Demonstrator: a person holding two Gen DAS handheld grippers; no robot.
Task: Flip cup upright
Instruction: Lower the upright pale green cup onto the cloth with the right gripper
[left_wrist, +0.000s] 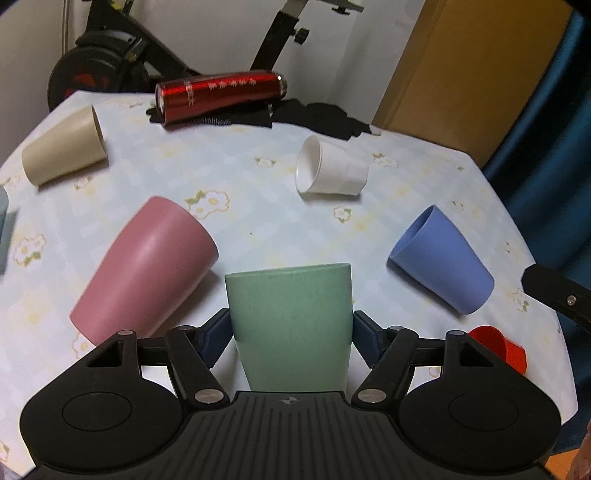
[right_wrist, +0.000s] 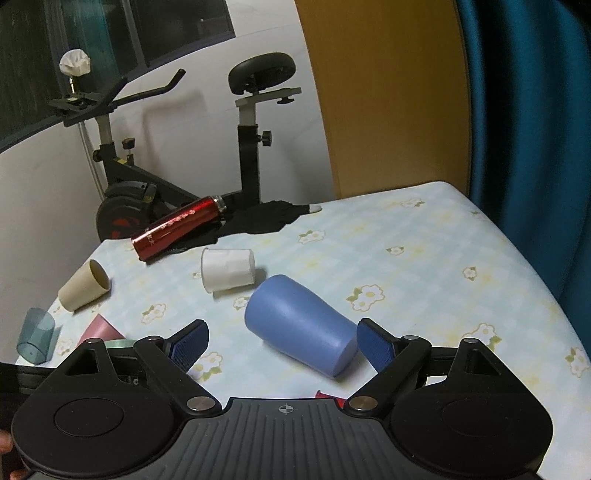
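- Left gripper is clamping the green cup between its 2 blue pads, one on each side wall; cup is sitting rim-up, roughly upright, tilting slightly.
- Right gripper is hanging with fingers spread wide, gripping nothing; the blue cup is lying on its side between and ahead of the pads, closed base toward the camera, close to the right pad, contact unclear.
- In the left view the blue cup is lying on its side right of the green cup, mouth facing far-left.
- Pink cup is lying on its side just left of the green cup; whether they are touching, cannot tell.
- White cup is lying on its side mid-table, mouth facing left.
- Beige cup is lying on its side at the far left.
- Small red cup is lying near the right edge, partly hidden by the gripper linkage.
- Translucent teal cup is lying at the left edge in the right view.
- Red metallic flask is lying at the far side, resting on a black cloth; pale characters are running along its body, too blurred to read.
- Floral tablecloth is covering the table, pale blue check with white flowers.
- Exercise bike is standing behind the table.
- Blue curtain is hanging at right beside a wooden panel.
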